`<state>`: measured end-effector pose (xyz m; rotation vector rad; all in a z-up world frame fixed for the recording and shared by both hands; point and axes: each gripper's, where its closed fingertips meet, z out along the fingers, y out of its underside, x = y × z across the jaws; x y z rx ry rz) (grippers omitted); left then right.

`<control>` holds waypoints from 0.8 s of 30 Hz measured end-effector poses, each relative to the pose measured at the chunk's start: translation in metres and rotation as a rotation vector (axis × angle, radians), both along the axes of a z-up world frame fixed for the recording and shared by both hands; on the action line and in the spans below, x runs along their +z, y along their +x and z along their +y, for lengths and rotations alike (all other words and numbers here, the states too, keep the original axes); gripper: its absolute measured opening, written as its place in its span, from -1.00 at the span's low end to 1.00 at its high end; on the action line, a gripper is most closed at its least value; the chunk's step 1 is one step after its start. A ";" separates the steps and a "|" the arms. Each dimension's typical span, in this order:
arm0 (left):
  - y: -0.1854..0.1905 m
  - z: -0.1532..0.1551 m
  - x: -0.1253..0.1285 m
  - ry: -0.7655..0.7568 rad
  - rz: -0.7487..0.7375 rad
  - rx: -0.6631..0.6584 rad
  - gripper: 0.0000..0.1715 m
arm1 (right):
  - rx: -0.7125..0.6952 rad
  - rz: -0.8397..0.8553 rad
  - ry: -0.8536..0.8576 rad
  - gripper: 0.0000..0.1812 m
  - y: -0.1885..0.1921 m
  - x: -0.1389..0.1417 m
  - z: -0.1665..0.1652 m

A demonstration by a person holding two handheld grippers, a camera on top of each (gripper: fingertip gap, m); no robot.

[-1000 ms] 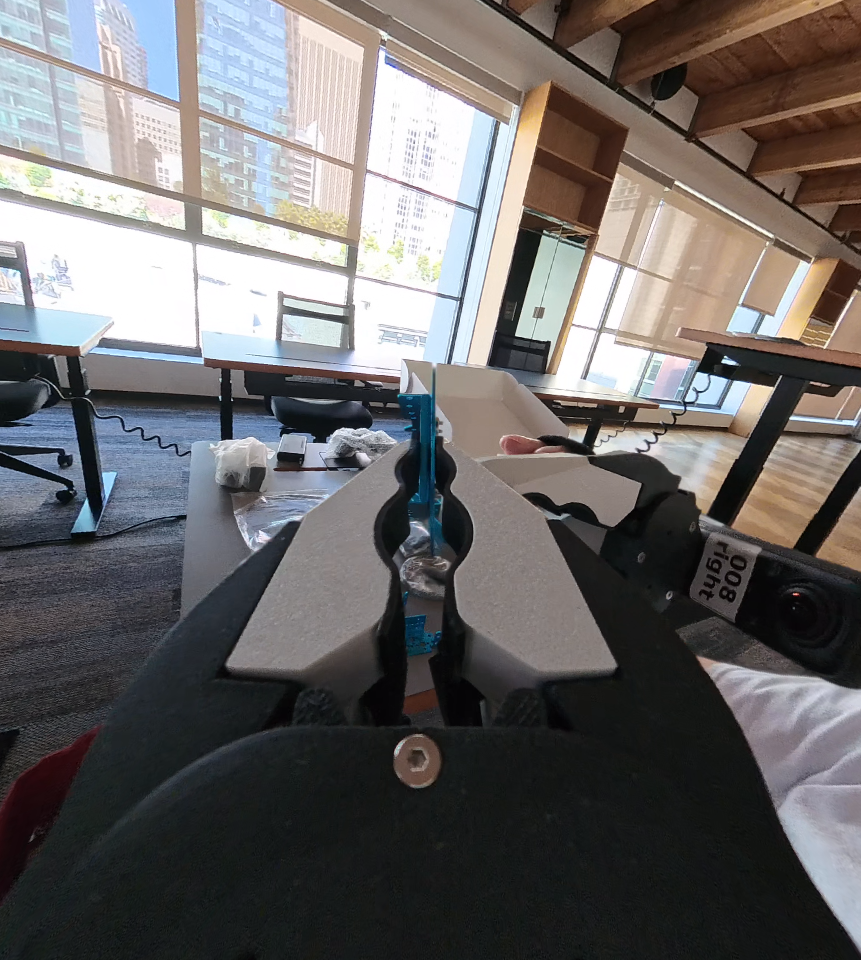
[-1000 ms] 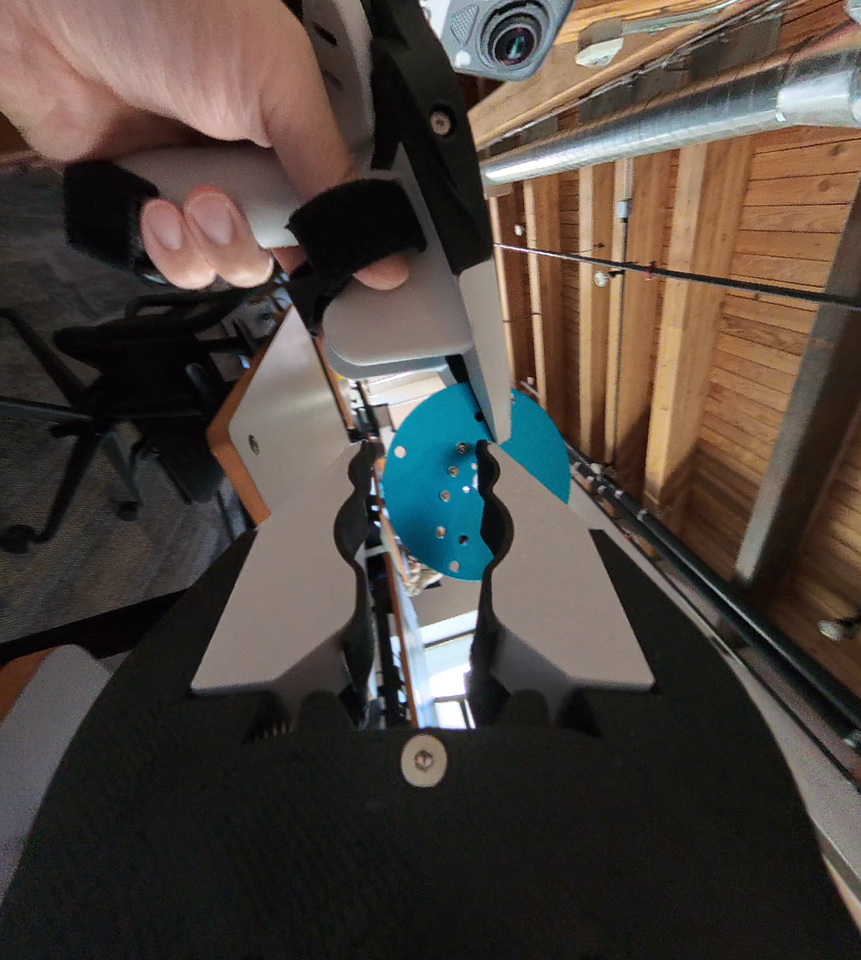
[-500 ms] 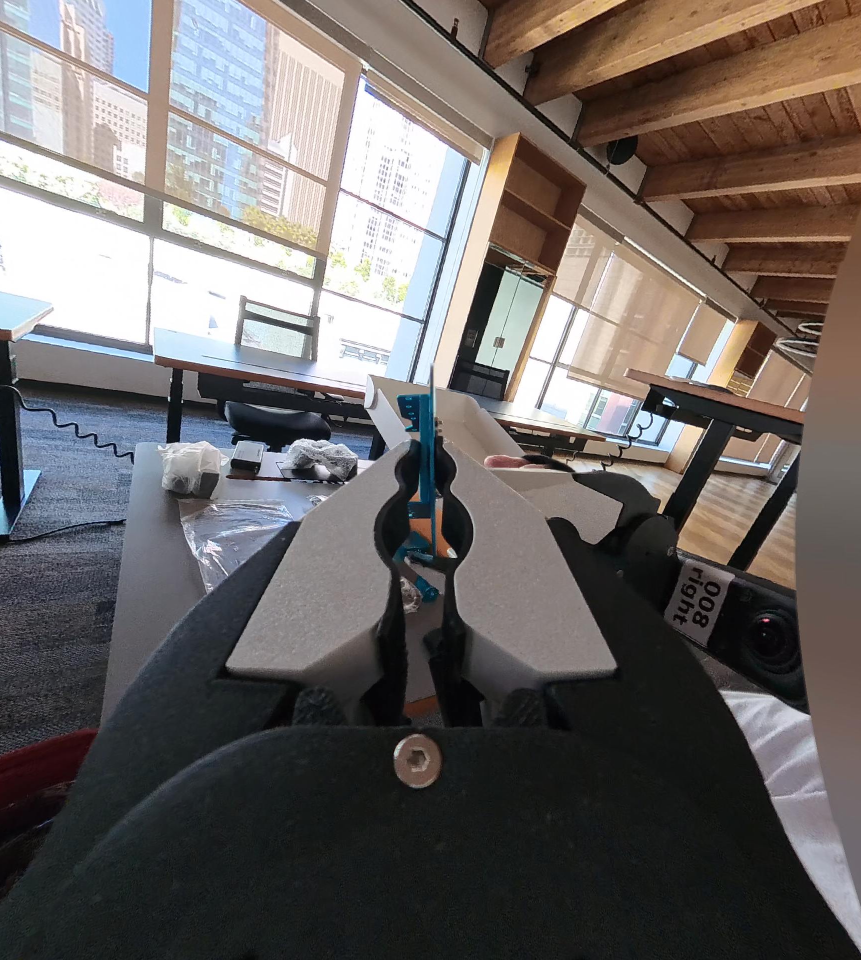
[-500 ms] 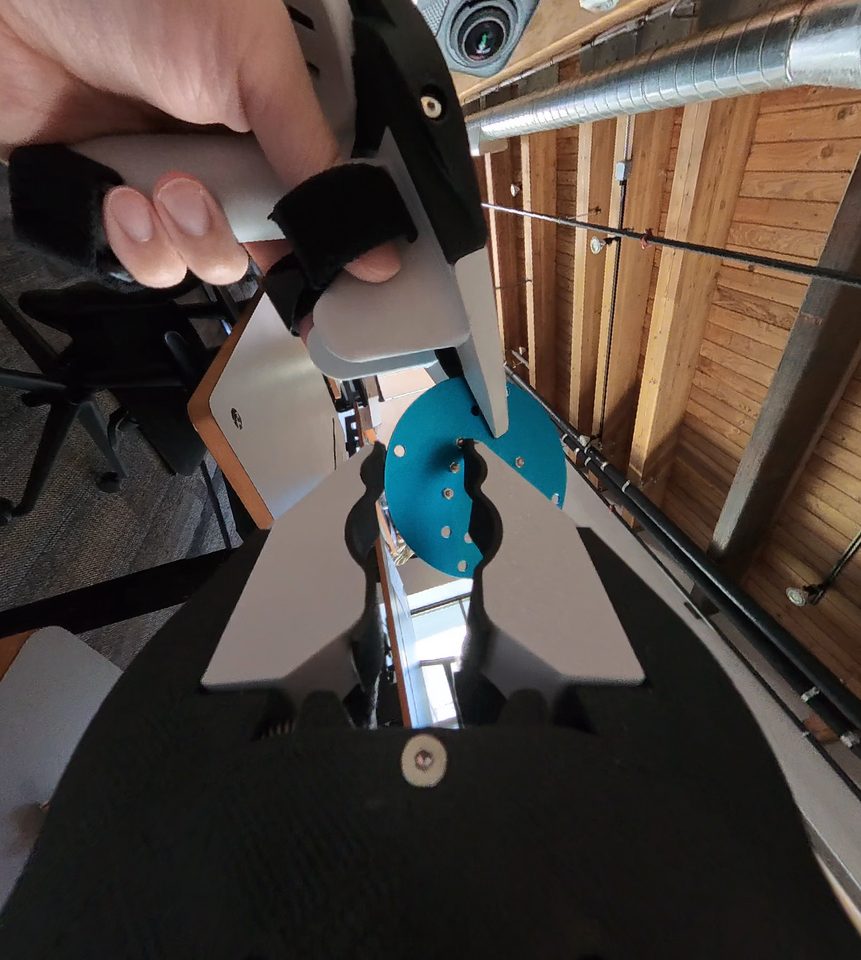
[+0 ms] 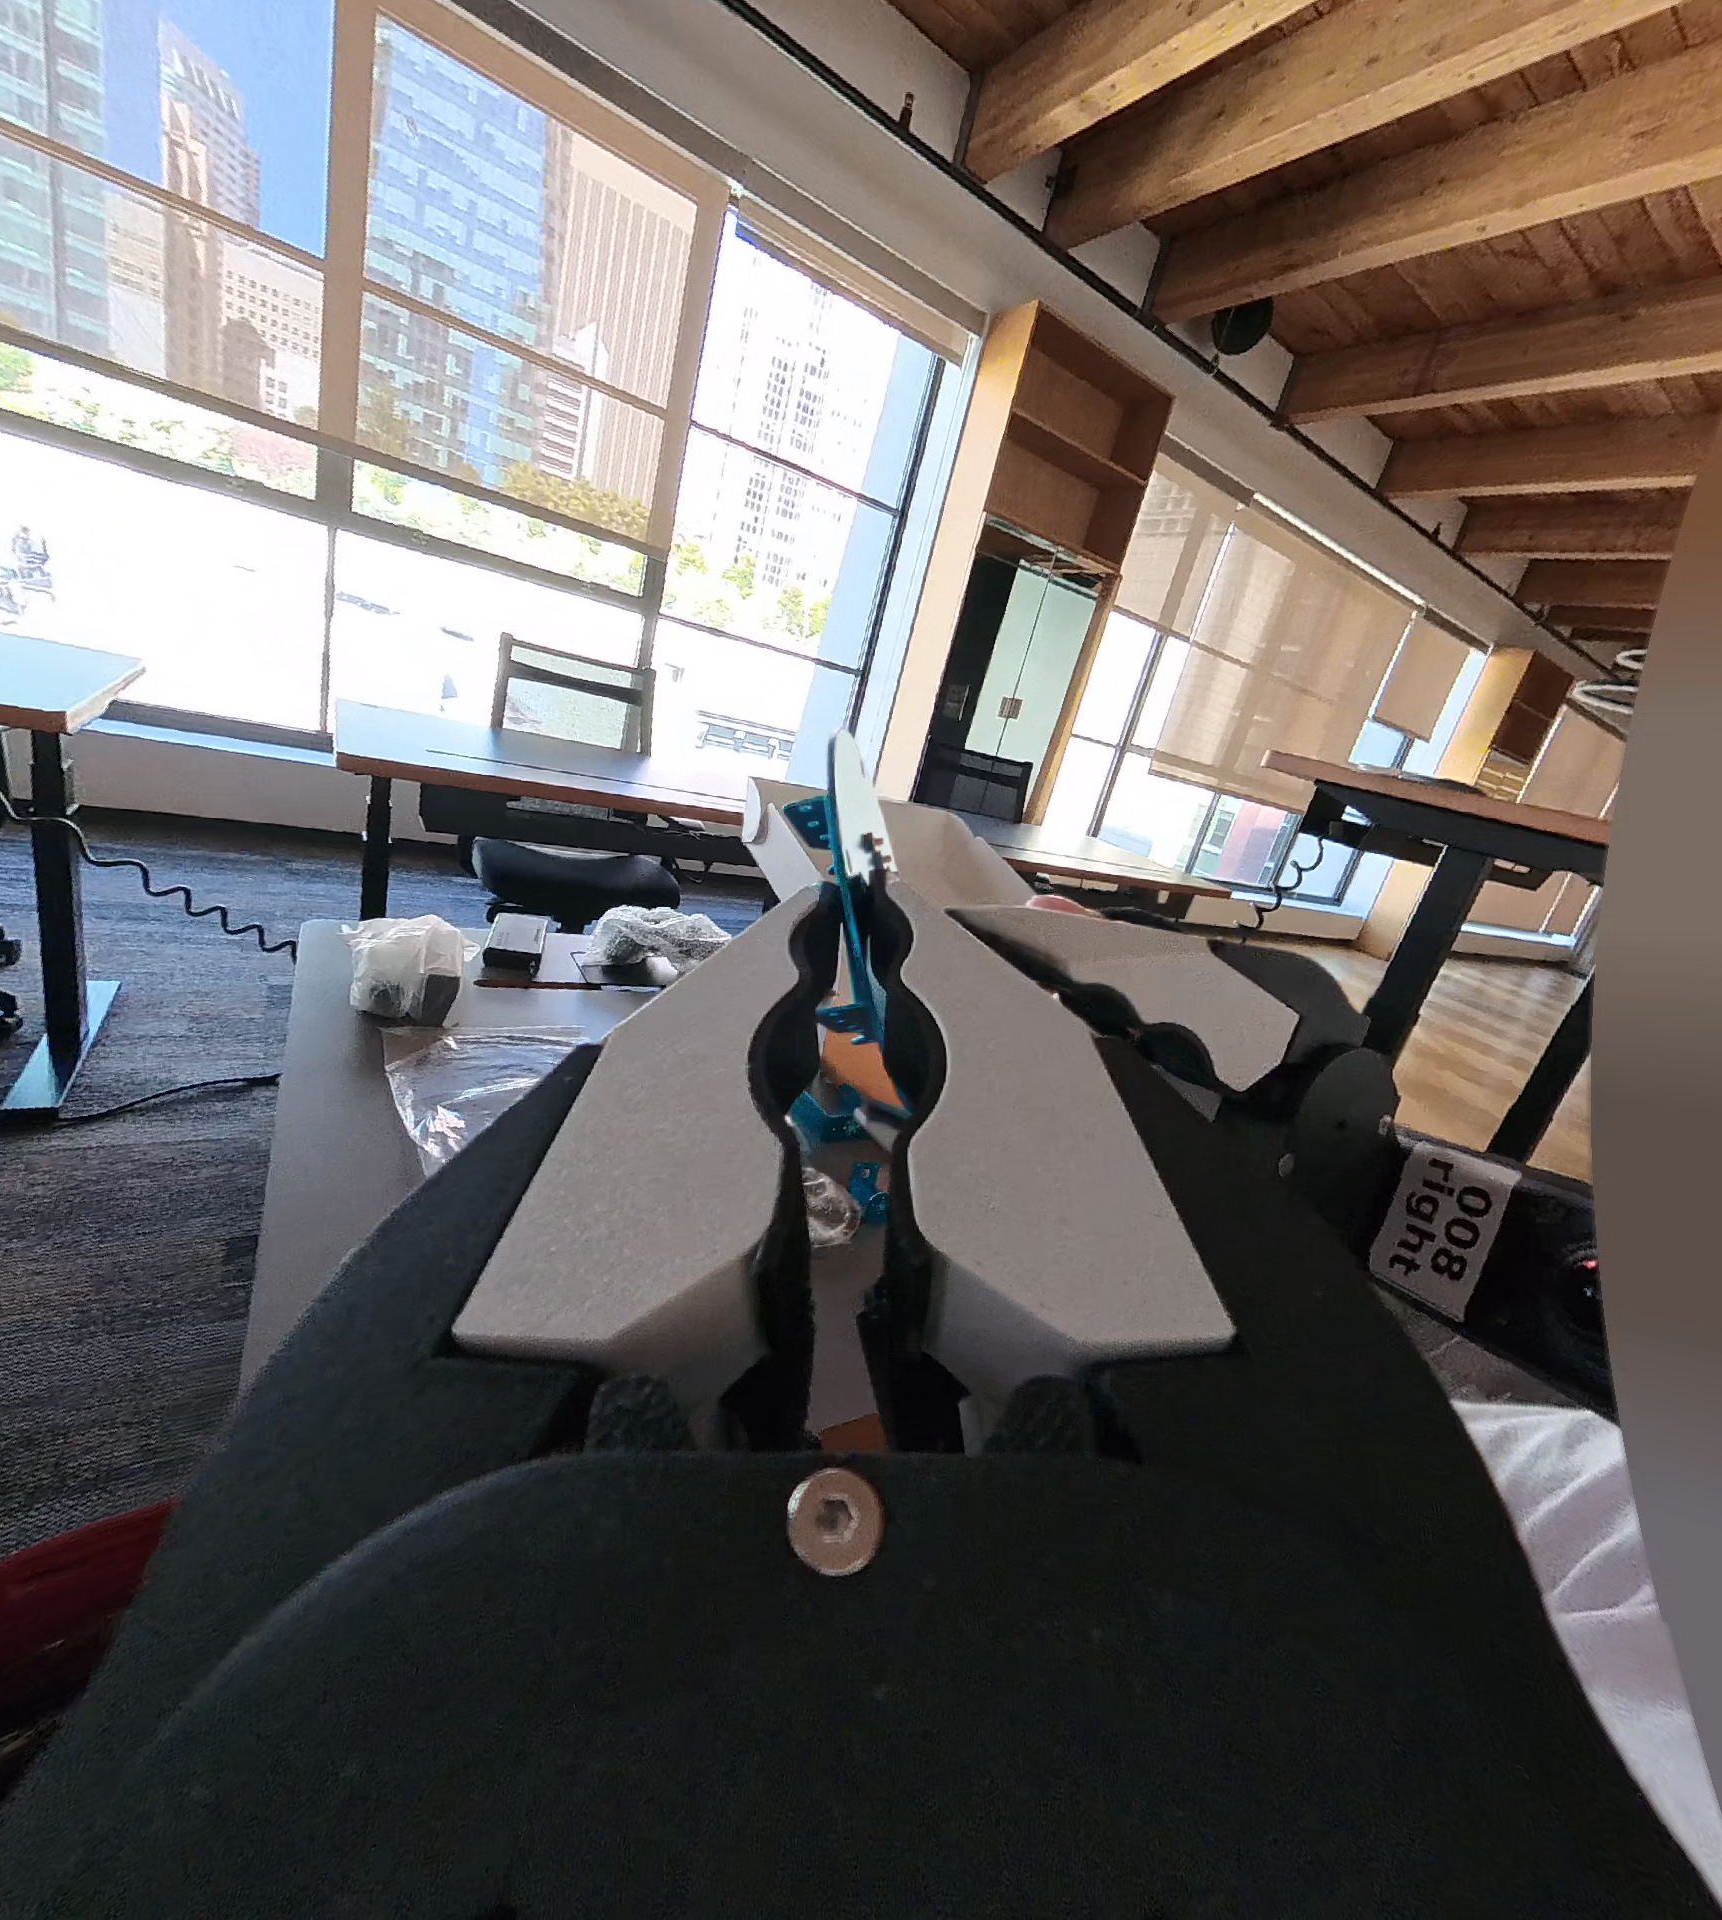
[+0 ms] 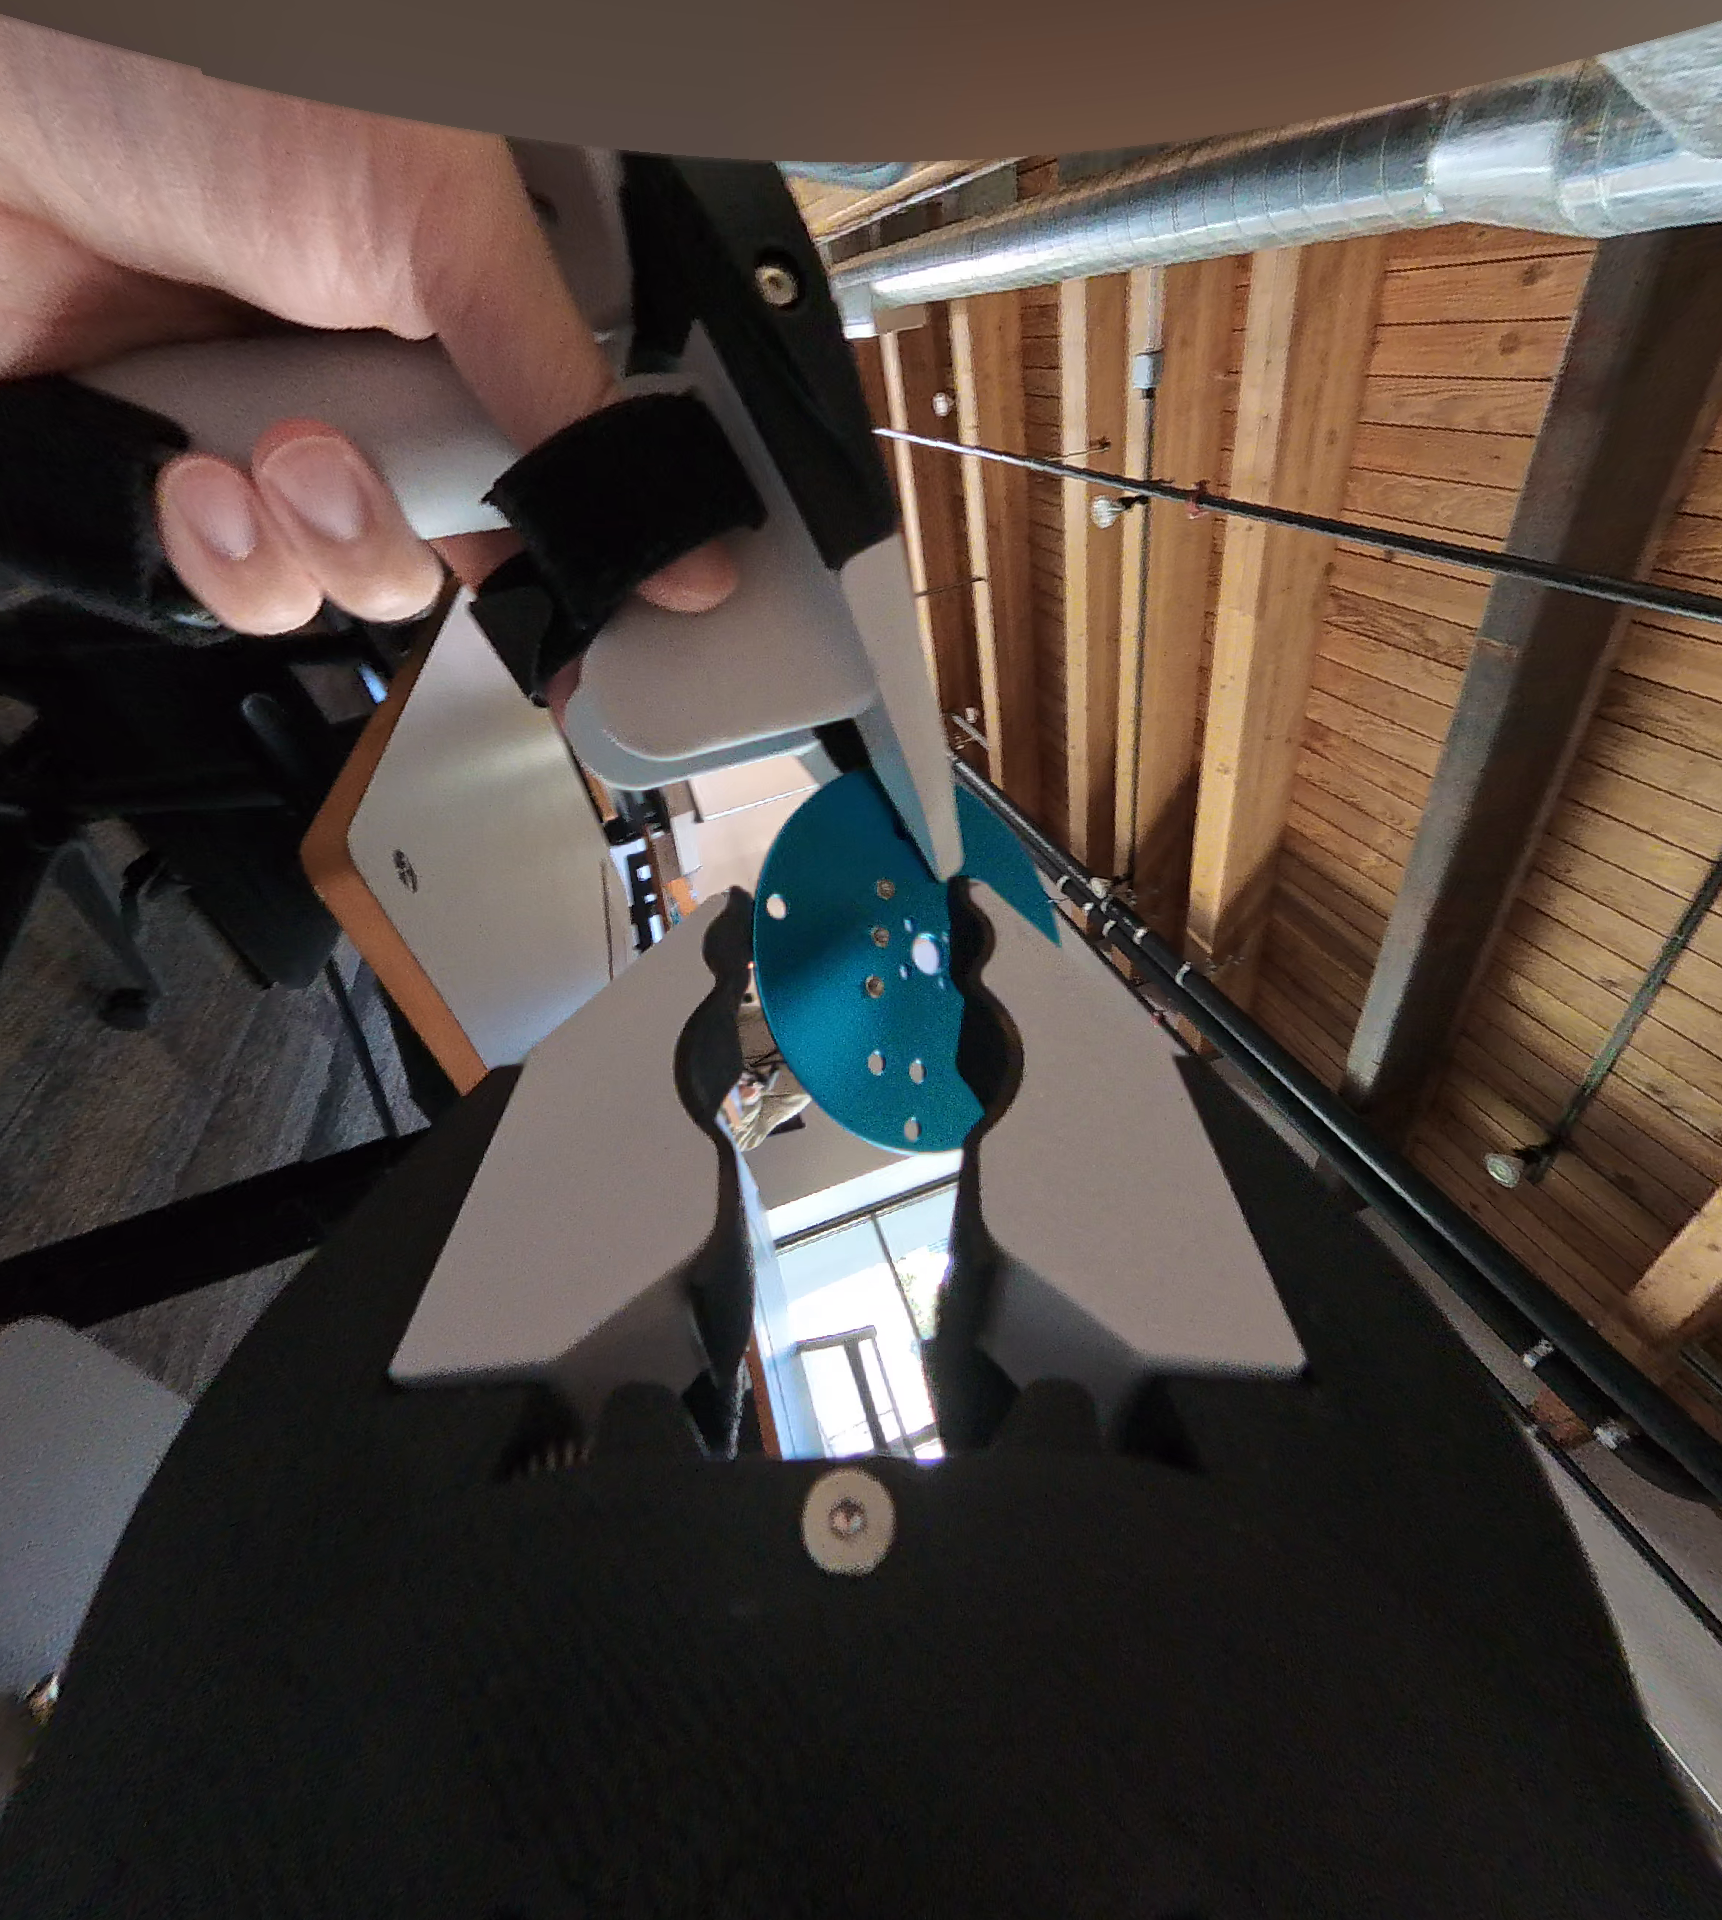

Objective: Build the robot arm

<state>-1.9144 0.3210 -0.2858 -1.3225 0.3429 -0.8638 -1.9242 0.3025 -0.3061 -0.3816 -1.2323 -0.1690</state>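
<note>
My left gripper [image 5: 855, 906] is shut on a thin blue metal disc [image 5: 849, 831], which shows edge-on and sticks up past the fingertips. In the right wrist view the disc [image 6: 836, 1029] faces the camera and has several small holes. My right gripper [image 6: 846, 904] is open, with the disc in the gap just beyond its tips; I cannot tell if a finger touches it. A hand [image 6: 213, 260] holds the left gripper, whose finger [image 6: 898, 727] pinches the disc's upper edge. The right gripper's fingers [image 5: 1127, 977] show close by in the left wrist view.
A grey table [image 5: 337, 1091] below carries loose blue parts [image 5: 831, 1127], clear plastic bags [image 5: 483, 1070], a wrapped bundle [image 5: 400, 966] and a small black box [image 5: 514, 940]. Desks [image 5: 524, 758] and office chairs [image 5: 566, 883] stand behind. White cloth [image 5: 1563, 1558] lies at the right. Only a small space, under 4 cm, lies between the two pairs of fingers.
The right gripper's jaws have opened a little wider around the disc. The disc has turned and sits lower in the right view. Both grippers have shifted slightly; the left one still holds the disc.
</note>
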 end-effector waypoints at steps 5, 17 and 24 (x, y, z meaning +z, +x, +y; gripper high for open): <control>0.005 -0.002 0.000 0.003 0.009 -0.005 -0.97 | 0.010 -0.042 -0.056 -0.66 -0.003 -0.007 0.004; 0.006 0.001 0.000 0.017 0.009 0.030 -0.97 | 0.006 -0.035 -0.118 -0.69 0.001 -0.007 0.008; 0.000 0.003 0.002 0.023 -0.024 0.028 -0.96 | 0.017 0.001 -0.076 -0.90 0.005 -0.002 0.000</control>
